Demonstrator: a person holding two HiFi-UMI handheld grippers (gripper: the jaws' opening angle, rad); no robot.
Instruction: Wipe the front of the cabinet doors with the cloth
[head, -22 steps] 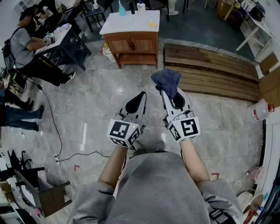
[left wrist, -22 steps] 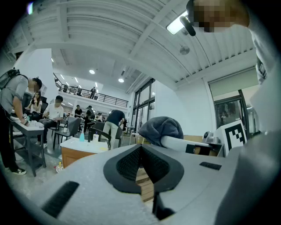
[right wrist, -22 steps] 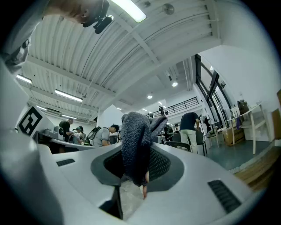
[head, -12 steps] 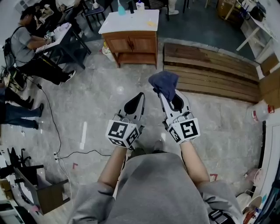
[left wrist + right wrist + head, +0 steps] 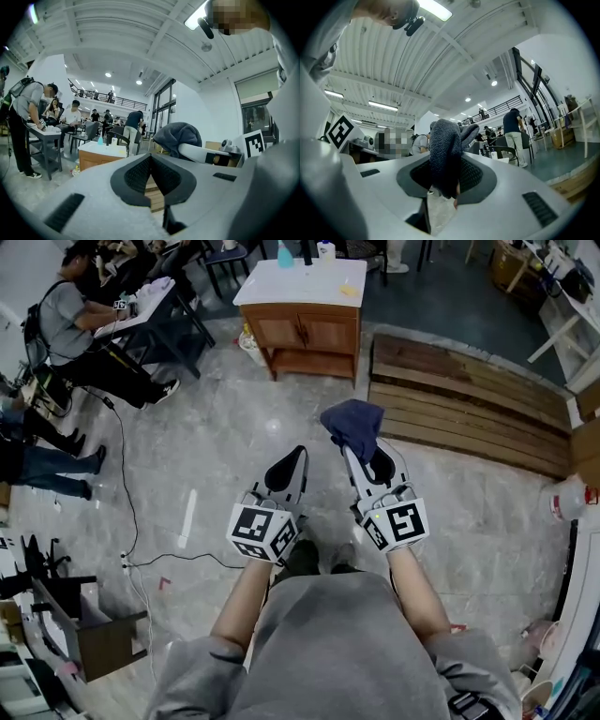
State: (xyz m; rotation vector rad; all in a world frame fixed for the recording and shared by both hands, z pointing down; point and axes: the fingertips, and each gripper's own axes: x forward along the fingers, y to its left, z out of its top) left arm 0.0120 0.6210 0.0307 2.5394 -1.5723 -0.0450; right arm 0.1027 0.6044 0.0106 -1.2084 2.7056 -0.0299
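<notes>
The wooden cabinet [image 5: 311, 332] with two closed front doors and a white top stands well ahead of me on the grey floor; it also shows small in the left gripper view, cabinet [image 5: 97, 157]. My right gripper [image 5: 358, 448] is shut on a dark blue cloth [image 5: 353, 424], which bunches above the jaws, cloth [image 5: 446, 150]. My left gripper [image 5: 298, 452] is held beside it, shut and empty, gripper [image 5: 151, 159]. Both grippers are far short of the cabinet doors.
A low wooden platform [image 5: 469, 409] lies right of the cabinet. A table [image 5: 155, 306] with seated people [image 5: 70, 329] stands at the left. A cable [image 5: 131, 521] runs over the floor at the left. Bottles [image 5: 286, 256] stand on the cabinet top.
The cabinet has shifted lower and to the right in the head view. Both grippers keep the same pose, the cloth still held in the right one.
</notes>
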